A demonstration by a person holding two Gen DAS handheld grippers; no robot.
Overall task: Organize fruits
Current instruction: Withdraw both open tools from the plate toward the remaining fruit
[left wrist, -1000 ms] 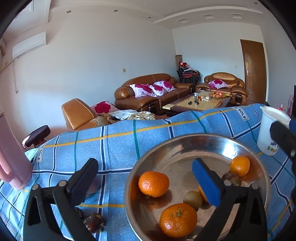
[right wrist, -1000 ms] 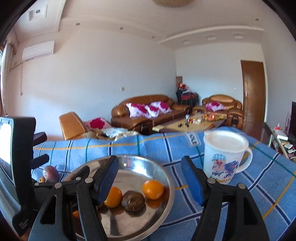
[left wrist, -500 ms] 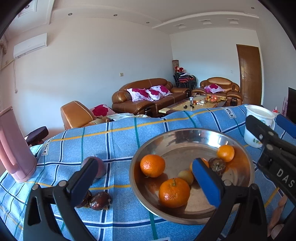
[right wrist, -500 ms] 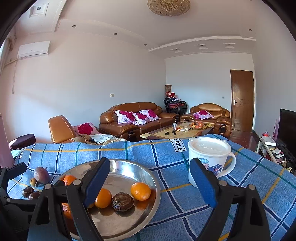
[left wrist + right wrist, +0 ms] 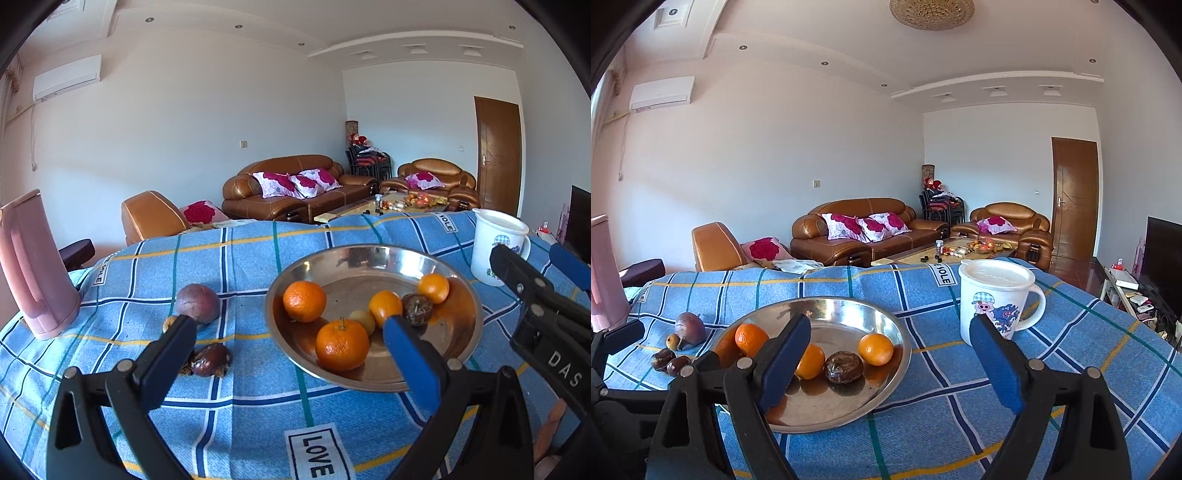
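The left gripper (image 5: 291,339) hangs with its fingers wide apart and nothing between them, low in the frame of its own view, above the blue checked cloth (image 5: 236,266). Its left finger sits over the loose fruit; its right finger overlaps the near rim of the steel dish (image 5: 369,254). The right gripper (image 5: 890,347) is likewise spread and empty, straddling the dish's right rim in the lower centre of its view, with the white mug (image 5: 995,304) behind its right finger.

In the dish lie four oranges, the largest orange (image 5: 341,345) nearest the camera, together with a small yellowish fruit (image 5: 362,320) and a dark wrinkled fruit (image 5: 417,309). Still on the cloth, in the left half of the left view, are the purple fruit (image 5: 197,298), a dark brown fruit (image 5: 211,360) nearer the camera, and a small yellow one (image 5: 169,323) mostly hidden behind the left finger; a second dark one shows only in the right view.

The coming move likely turns on this: the leftover fruit lies left of the dish, just ahead of the left gripper's left finger and well apart from the right gripper, so the left hand is the nearer. The fruits are roundish, so no long axis matters much. A pink jug (image 5: 35,266) stands at the far left.
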